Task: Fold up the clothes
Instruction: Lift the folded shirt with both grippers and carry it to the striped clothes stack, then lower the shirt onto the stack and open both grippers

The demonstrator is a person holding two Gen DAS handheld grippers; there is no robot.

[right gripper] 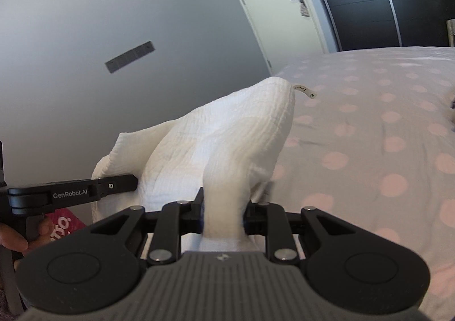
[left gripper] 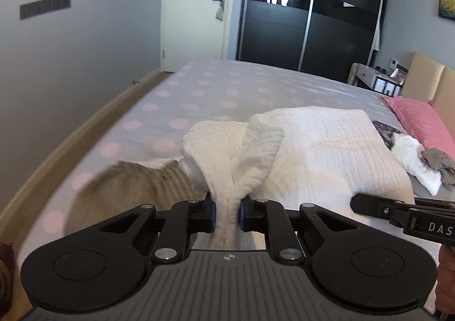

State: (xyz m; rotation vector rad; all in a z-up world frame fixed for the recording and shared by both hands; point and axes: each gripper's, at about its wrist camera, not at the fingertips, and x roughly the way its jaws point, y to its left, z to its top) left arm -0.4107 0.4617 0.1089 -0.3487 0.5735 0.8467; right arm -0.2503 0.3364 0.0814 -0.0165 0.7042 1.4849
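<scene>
A white crinkled garment [left gripper: 327,150] is lifted off the bed, held between both grippers. In the left wrist view my left gripper [left gripper: 227,215] is shut on a bunched edge of it, and folds rise above the pads. My right gripper [left gripper: 359,203] comes in side-on from the right against the same cloth. In the right wrist view my right gripper [right gripper: 223,218] is shut on another gathered part of the white garment [right gripper: 227,133], which has a small label at its top. The left gripper [right gripper: 132,181] shows at the left with a hand behind it.
The bed [left gripper: 199,87] has a pale sheet with pink dots. On it lie a beige ribbed garment [left gripper: 128,187], a pink pillow [left gripper: 421,119] and a small pile of clothes [left gripper: 418,161]. A grey wall, white door and dark wardrobe [left gripper: 307,14] stand beyond.
</scene>
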